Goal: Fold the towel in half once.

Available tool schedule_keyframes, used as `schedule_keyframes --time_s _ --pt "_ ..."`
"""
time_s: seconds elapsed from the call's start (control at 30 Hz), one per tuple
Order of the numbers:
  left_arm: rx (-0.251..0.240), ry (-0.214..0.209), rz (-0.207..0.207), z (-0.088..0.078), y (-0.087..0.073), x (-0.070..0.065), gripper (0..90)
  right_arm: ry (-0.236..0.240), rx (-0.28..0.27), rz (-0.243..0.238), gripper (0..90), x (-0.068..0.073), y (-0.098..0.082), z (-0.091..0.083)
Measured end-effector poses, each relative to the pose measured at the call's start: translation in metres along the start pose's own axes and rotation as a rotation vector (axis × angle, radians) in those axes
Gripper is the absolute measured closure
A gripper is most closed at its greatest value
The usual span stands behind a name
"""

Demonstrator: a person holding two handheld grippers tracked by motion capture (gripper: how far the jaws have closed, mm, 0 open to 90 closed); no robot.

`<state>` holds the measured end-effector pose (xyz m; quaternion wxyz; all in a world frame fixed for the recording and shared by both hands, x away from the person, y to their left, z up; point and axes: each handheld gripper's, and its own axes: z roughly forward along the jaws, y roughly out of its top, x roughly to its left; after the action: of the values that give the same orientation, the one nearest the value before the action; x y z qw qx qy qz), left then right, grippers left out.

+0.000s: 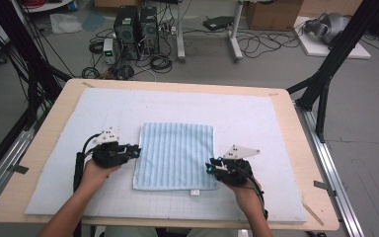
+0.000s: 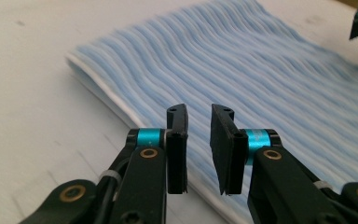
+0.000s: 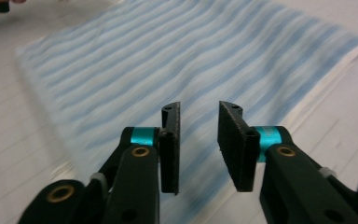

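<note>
A light wooden worktop with rounded corners carries a large white mat ruled with a faint grid, and in the middle of that mat lies a folded, pale blue striped cloth, flat and roughly square, with a small white tag at its near edge.

The left hand-held gripper sits just beside the cloth's left edge, its tips pointing in toward the fabric. In the left gripper view its two black jaws stand apart with a narrow gap between them, nothing held in that gap (the teal rings behind the pads show clearly), and the cloth's folded white-edged border runs diagonally just ahead of them.

The right hand-held gripper is at the cloth's near right corner, tips over or right at the fabric's edge; whether it touches I cannot tell. In the right gripper view its jaws are likewise spread, with nothing between them, and the striped fabric stretches away beyond, somewhat blurred.

Each tool is held by a person's hand; the left hand and the right hand come in from the near side of the worktop.

Behind the worktop, on the grey floor, stand two dark computer towers amid tangled cables.
</note>
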<state>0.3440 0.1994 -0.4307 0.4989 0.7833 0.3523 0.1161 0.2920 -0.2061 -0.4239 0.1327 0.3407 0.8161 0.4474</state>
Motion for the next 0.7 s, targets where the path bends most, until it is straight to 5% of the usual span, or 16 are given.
schedule_keyframes --time_s 0.2,0.43,0.6,0.7 --pt "0.008 0.063 -0.035 0.03 0.018 0.025 75.5 -0.102 0.002 0.06 78.4 -0.036 0.024 0.031" --pt "0.046 0.138 -0.1 0.061 0.029 0.046 77.8 -0.175 0.072 0.058 78.4 -0.065 0.049 0.073" --pt "0.091 0.164 -0.097 0.071 0.025 0.051 76.2 -0.227 0.119 0.093 79.0 -0.083 0.045 0.088" --pt "0.094 0.175 -0.078 0.072 0.026 0.05 76.1 -0.228 0.1 0.113 79.0 -0.089 0.042 0.087"
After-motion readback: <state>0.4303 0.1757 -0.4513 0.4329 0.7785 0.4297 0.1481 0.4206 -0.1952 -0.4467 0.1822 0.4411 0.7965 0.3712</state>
